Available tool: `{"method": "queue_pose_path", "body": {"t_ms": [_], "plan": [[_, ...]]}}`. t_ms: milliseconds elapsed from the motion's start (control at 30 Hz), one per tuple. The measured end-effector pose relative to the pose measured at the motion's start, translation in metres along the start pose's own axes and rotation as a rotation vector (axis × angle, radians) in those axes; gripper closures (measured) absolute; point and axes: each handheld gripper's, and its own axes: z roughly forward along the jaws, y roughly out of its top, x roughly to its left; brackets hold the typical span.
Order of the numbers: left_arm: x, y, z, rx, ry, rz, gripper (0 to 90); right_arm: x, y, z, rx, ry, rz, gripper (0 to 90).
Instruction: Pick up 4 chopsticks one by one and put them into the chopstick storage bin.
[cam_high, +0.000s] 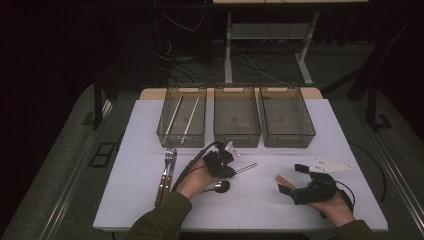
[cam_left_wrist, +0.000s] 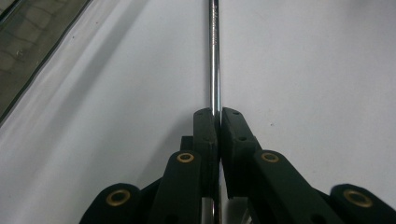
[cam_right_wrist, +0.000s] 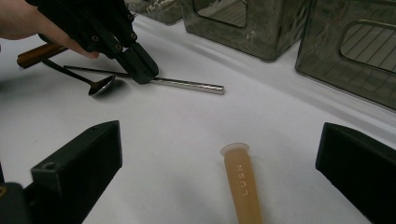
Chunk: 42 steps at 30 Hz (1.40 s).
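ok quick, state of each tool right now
left tool: closed on the metal rod lying on the table.
right tool: open, holding nothing; a tan handle lies between its jaws.

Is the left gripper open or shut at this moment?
Shut. The left gripper has its jaws pressed on the metal rod, which lies flat on the white table.

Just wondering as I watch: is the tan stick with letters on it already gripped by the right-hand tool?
No, the tan stick lies on the white table untouched, between wide-open fingers.
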Motion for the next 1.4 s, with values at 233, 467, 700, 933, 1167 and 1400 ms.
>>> {"method": "queue_pose_path", "body": {"t_ms": [233,467,700,933,1167,1400], "plan": [[-0.001,0.001,-0.006,-0.060,-0.009,-0.015,85.3,-0.001,0.000,-0.001,-0.004,0.001,-0.001,0.7],[-0.001,0.002,-0.031,-0.167,0.005,-0.022,85.2,-0.001,0.000,-0.001,-0.007,-0.001,-0.008,0.7],[0.006,-0.001,-0.060,-0.292,-0.011,-0.050,85.2,-0.001,0.000,-0.001,-0.006,-0.001,-0.009,0.7],[0.014,-0.010,-0.096,-0.428,-0.007,-0.087,85.1,0.000,0.000,-0.001,-0.001,-0.001,-0.007,0.7],[0.024,-0.023,-0.122,-0.536,0.014,-0.133,85.1,0.000,0.000,-0.001,0.001,0.003,0.000,0.7],[0.037,-0.040,-0.143,-0.617,0.058,-0.184,85.0,0.000,0.000,0.000,-0.005,-0.001,-0.015,0.7]]}}
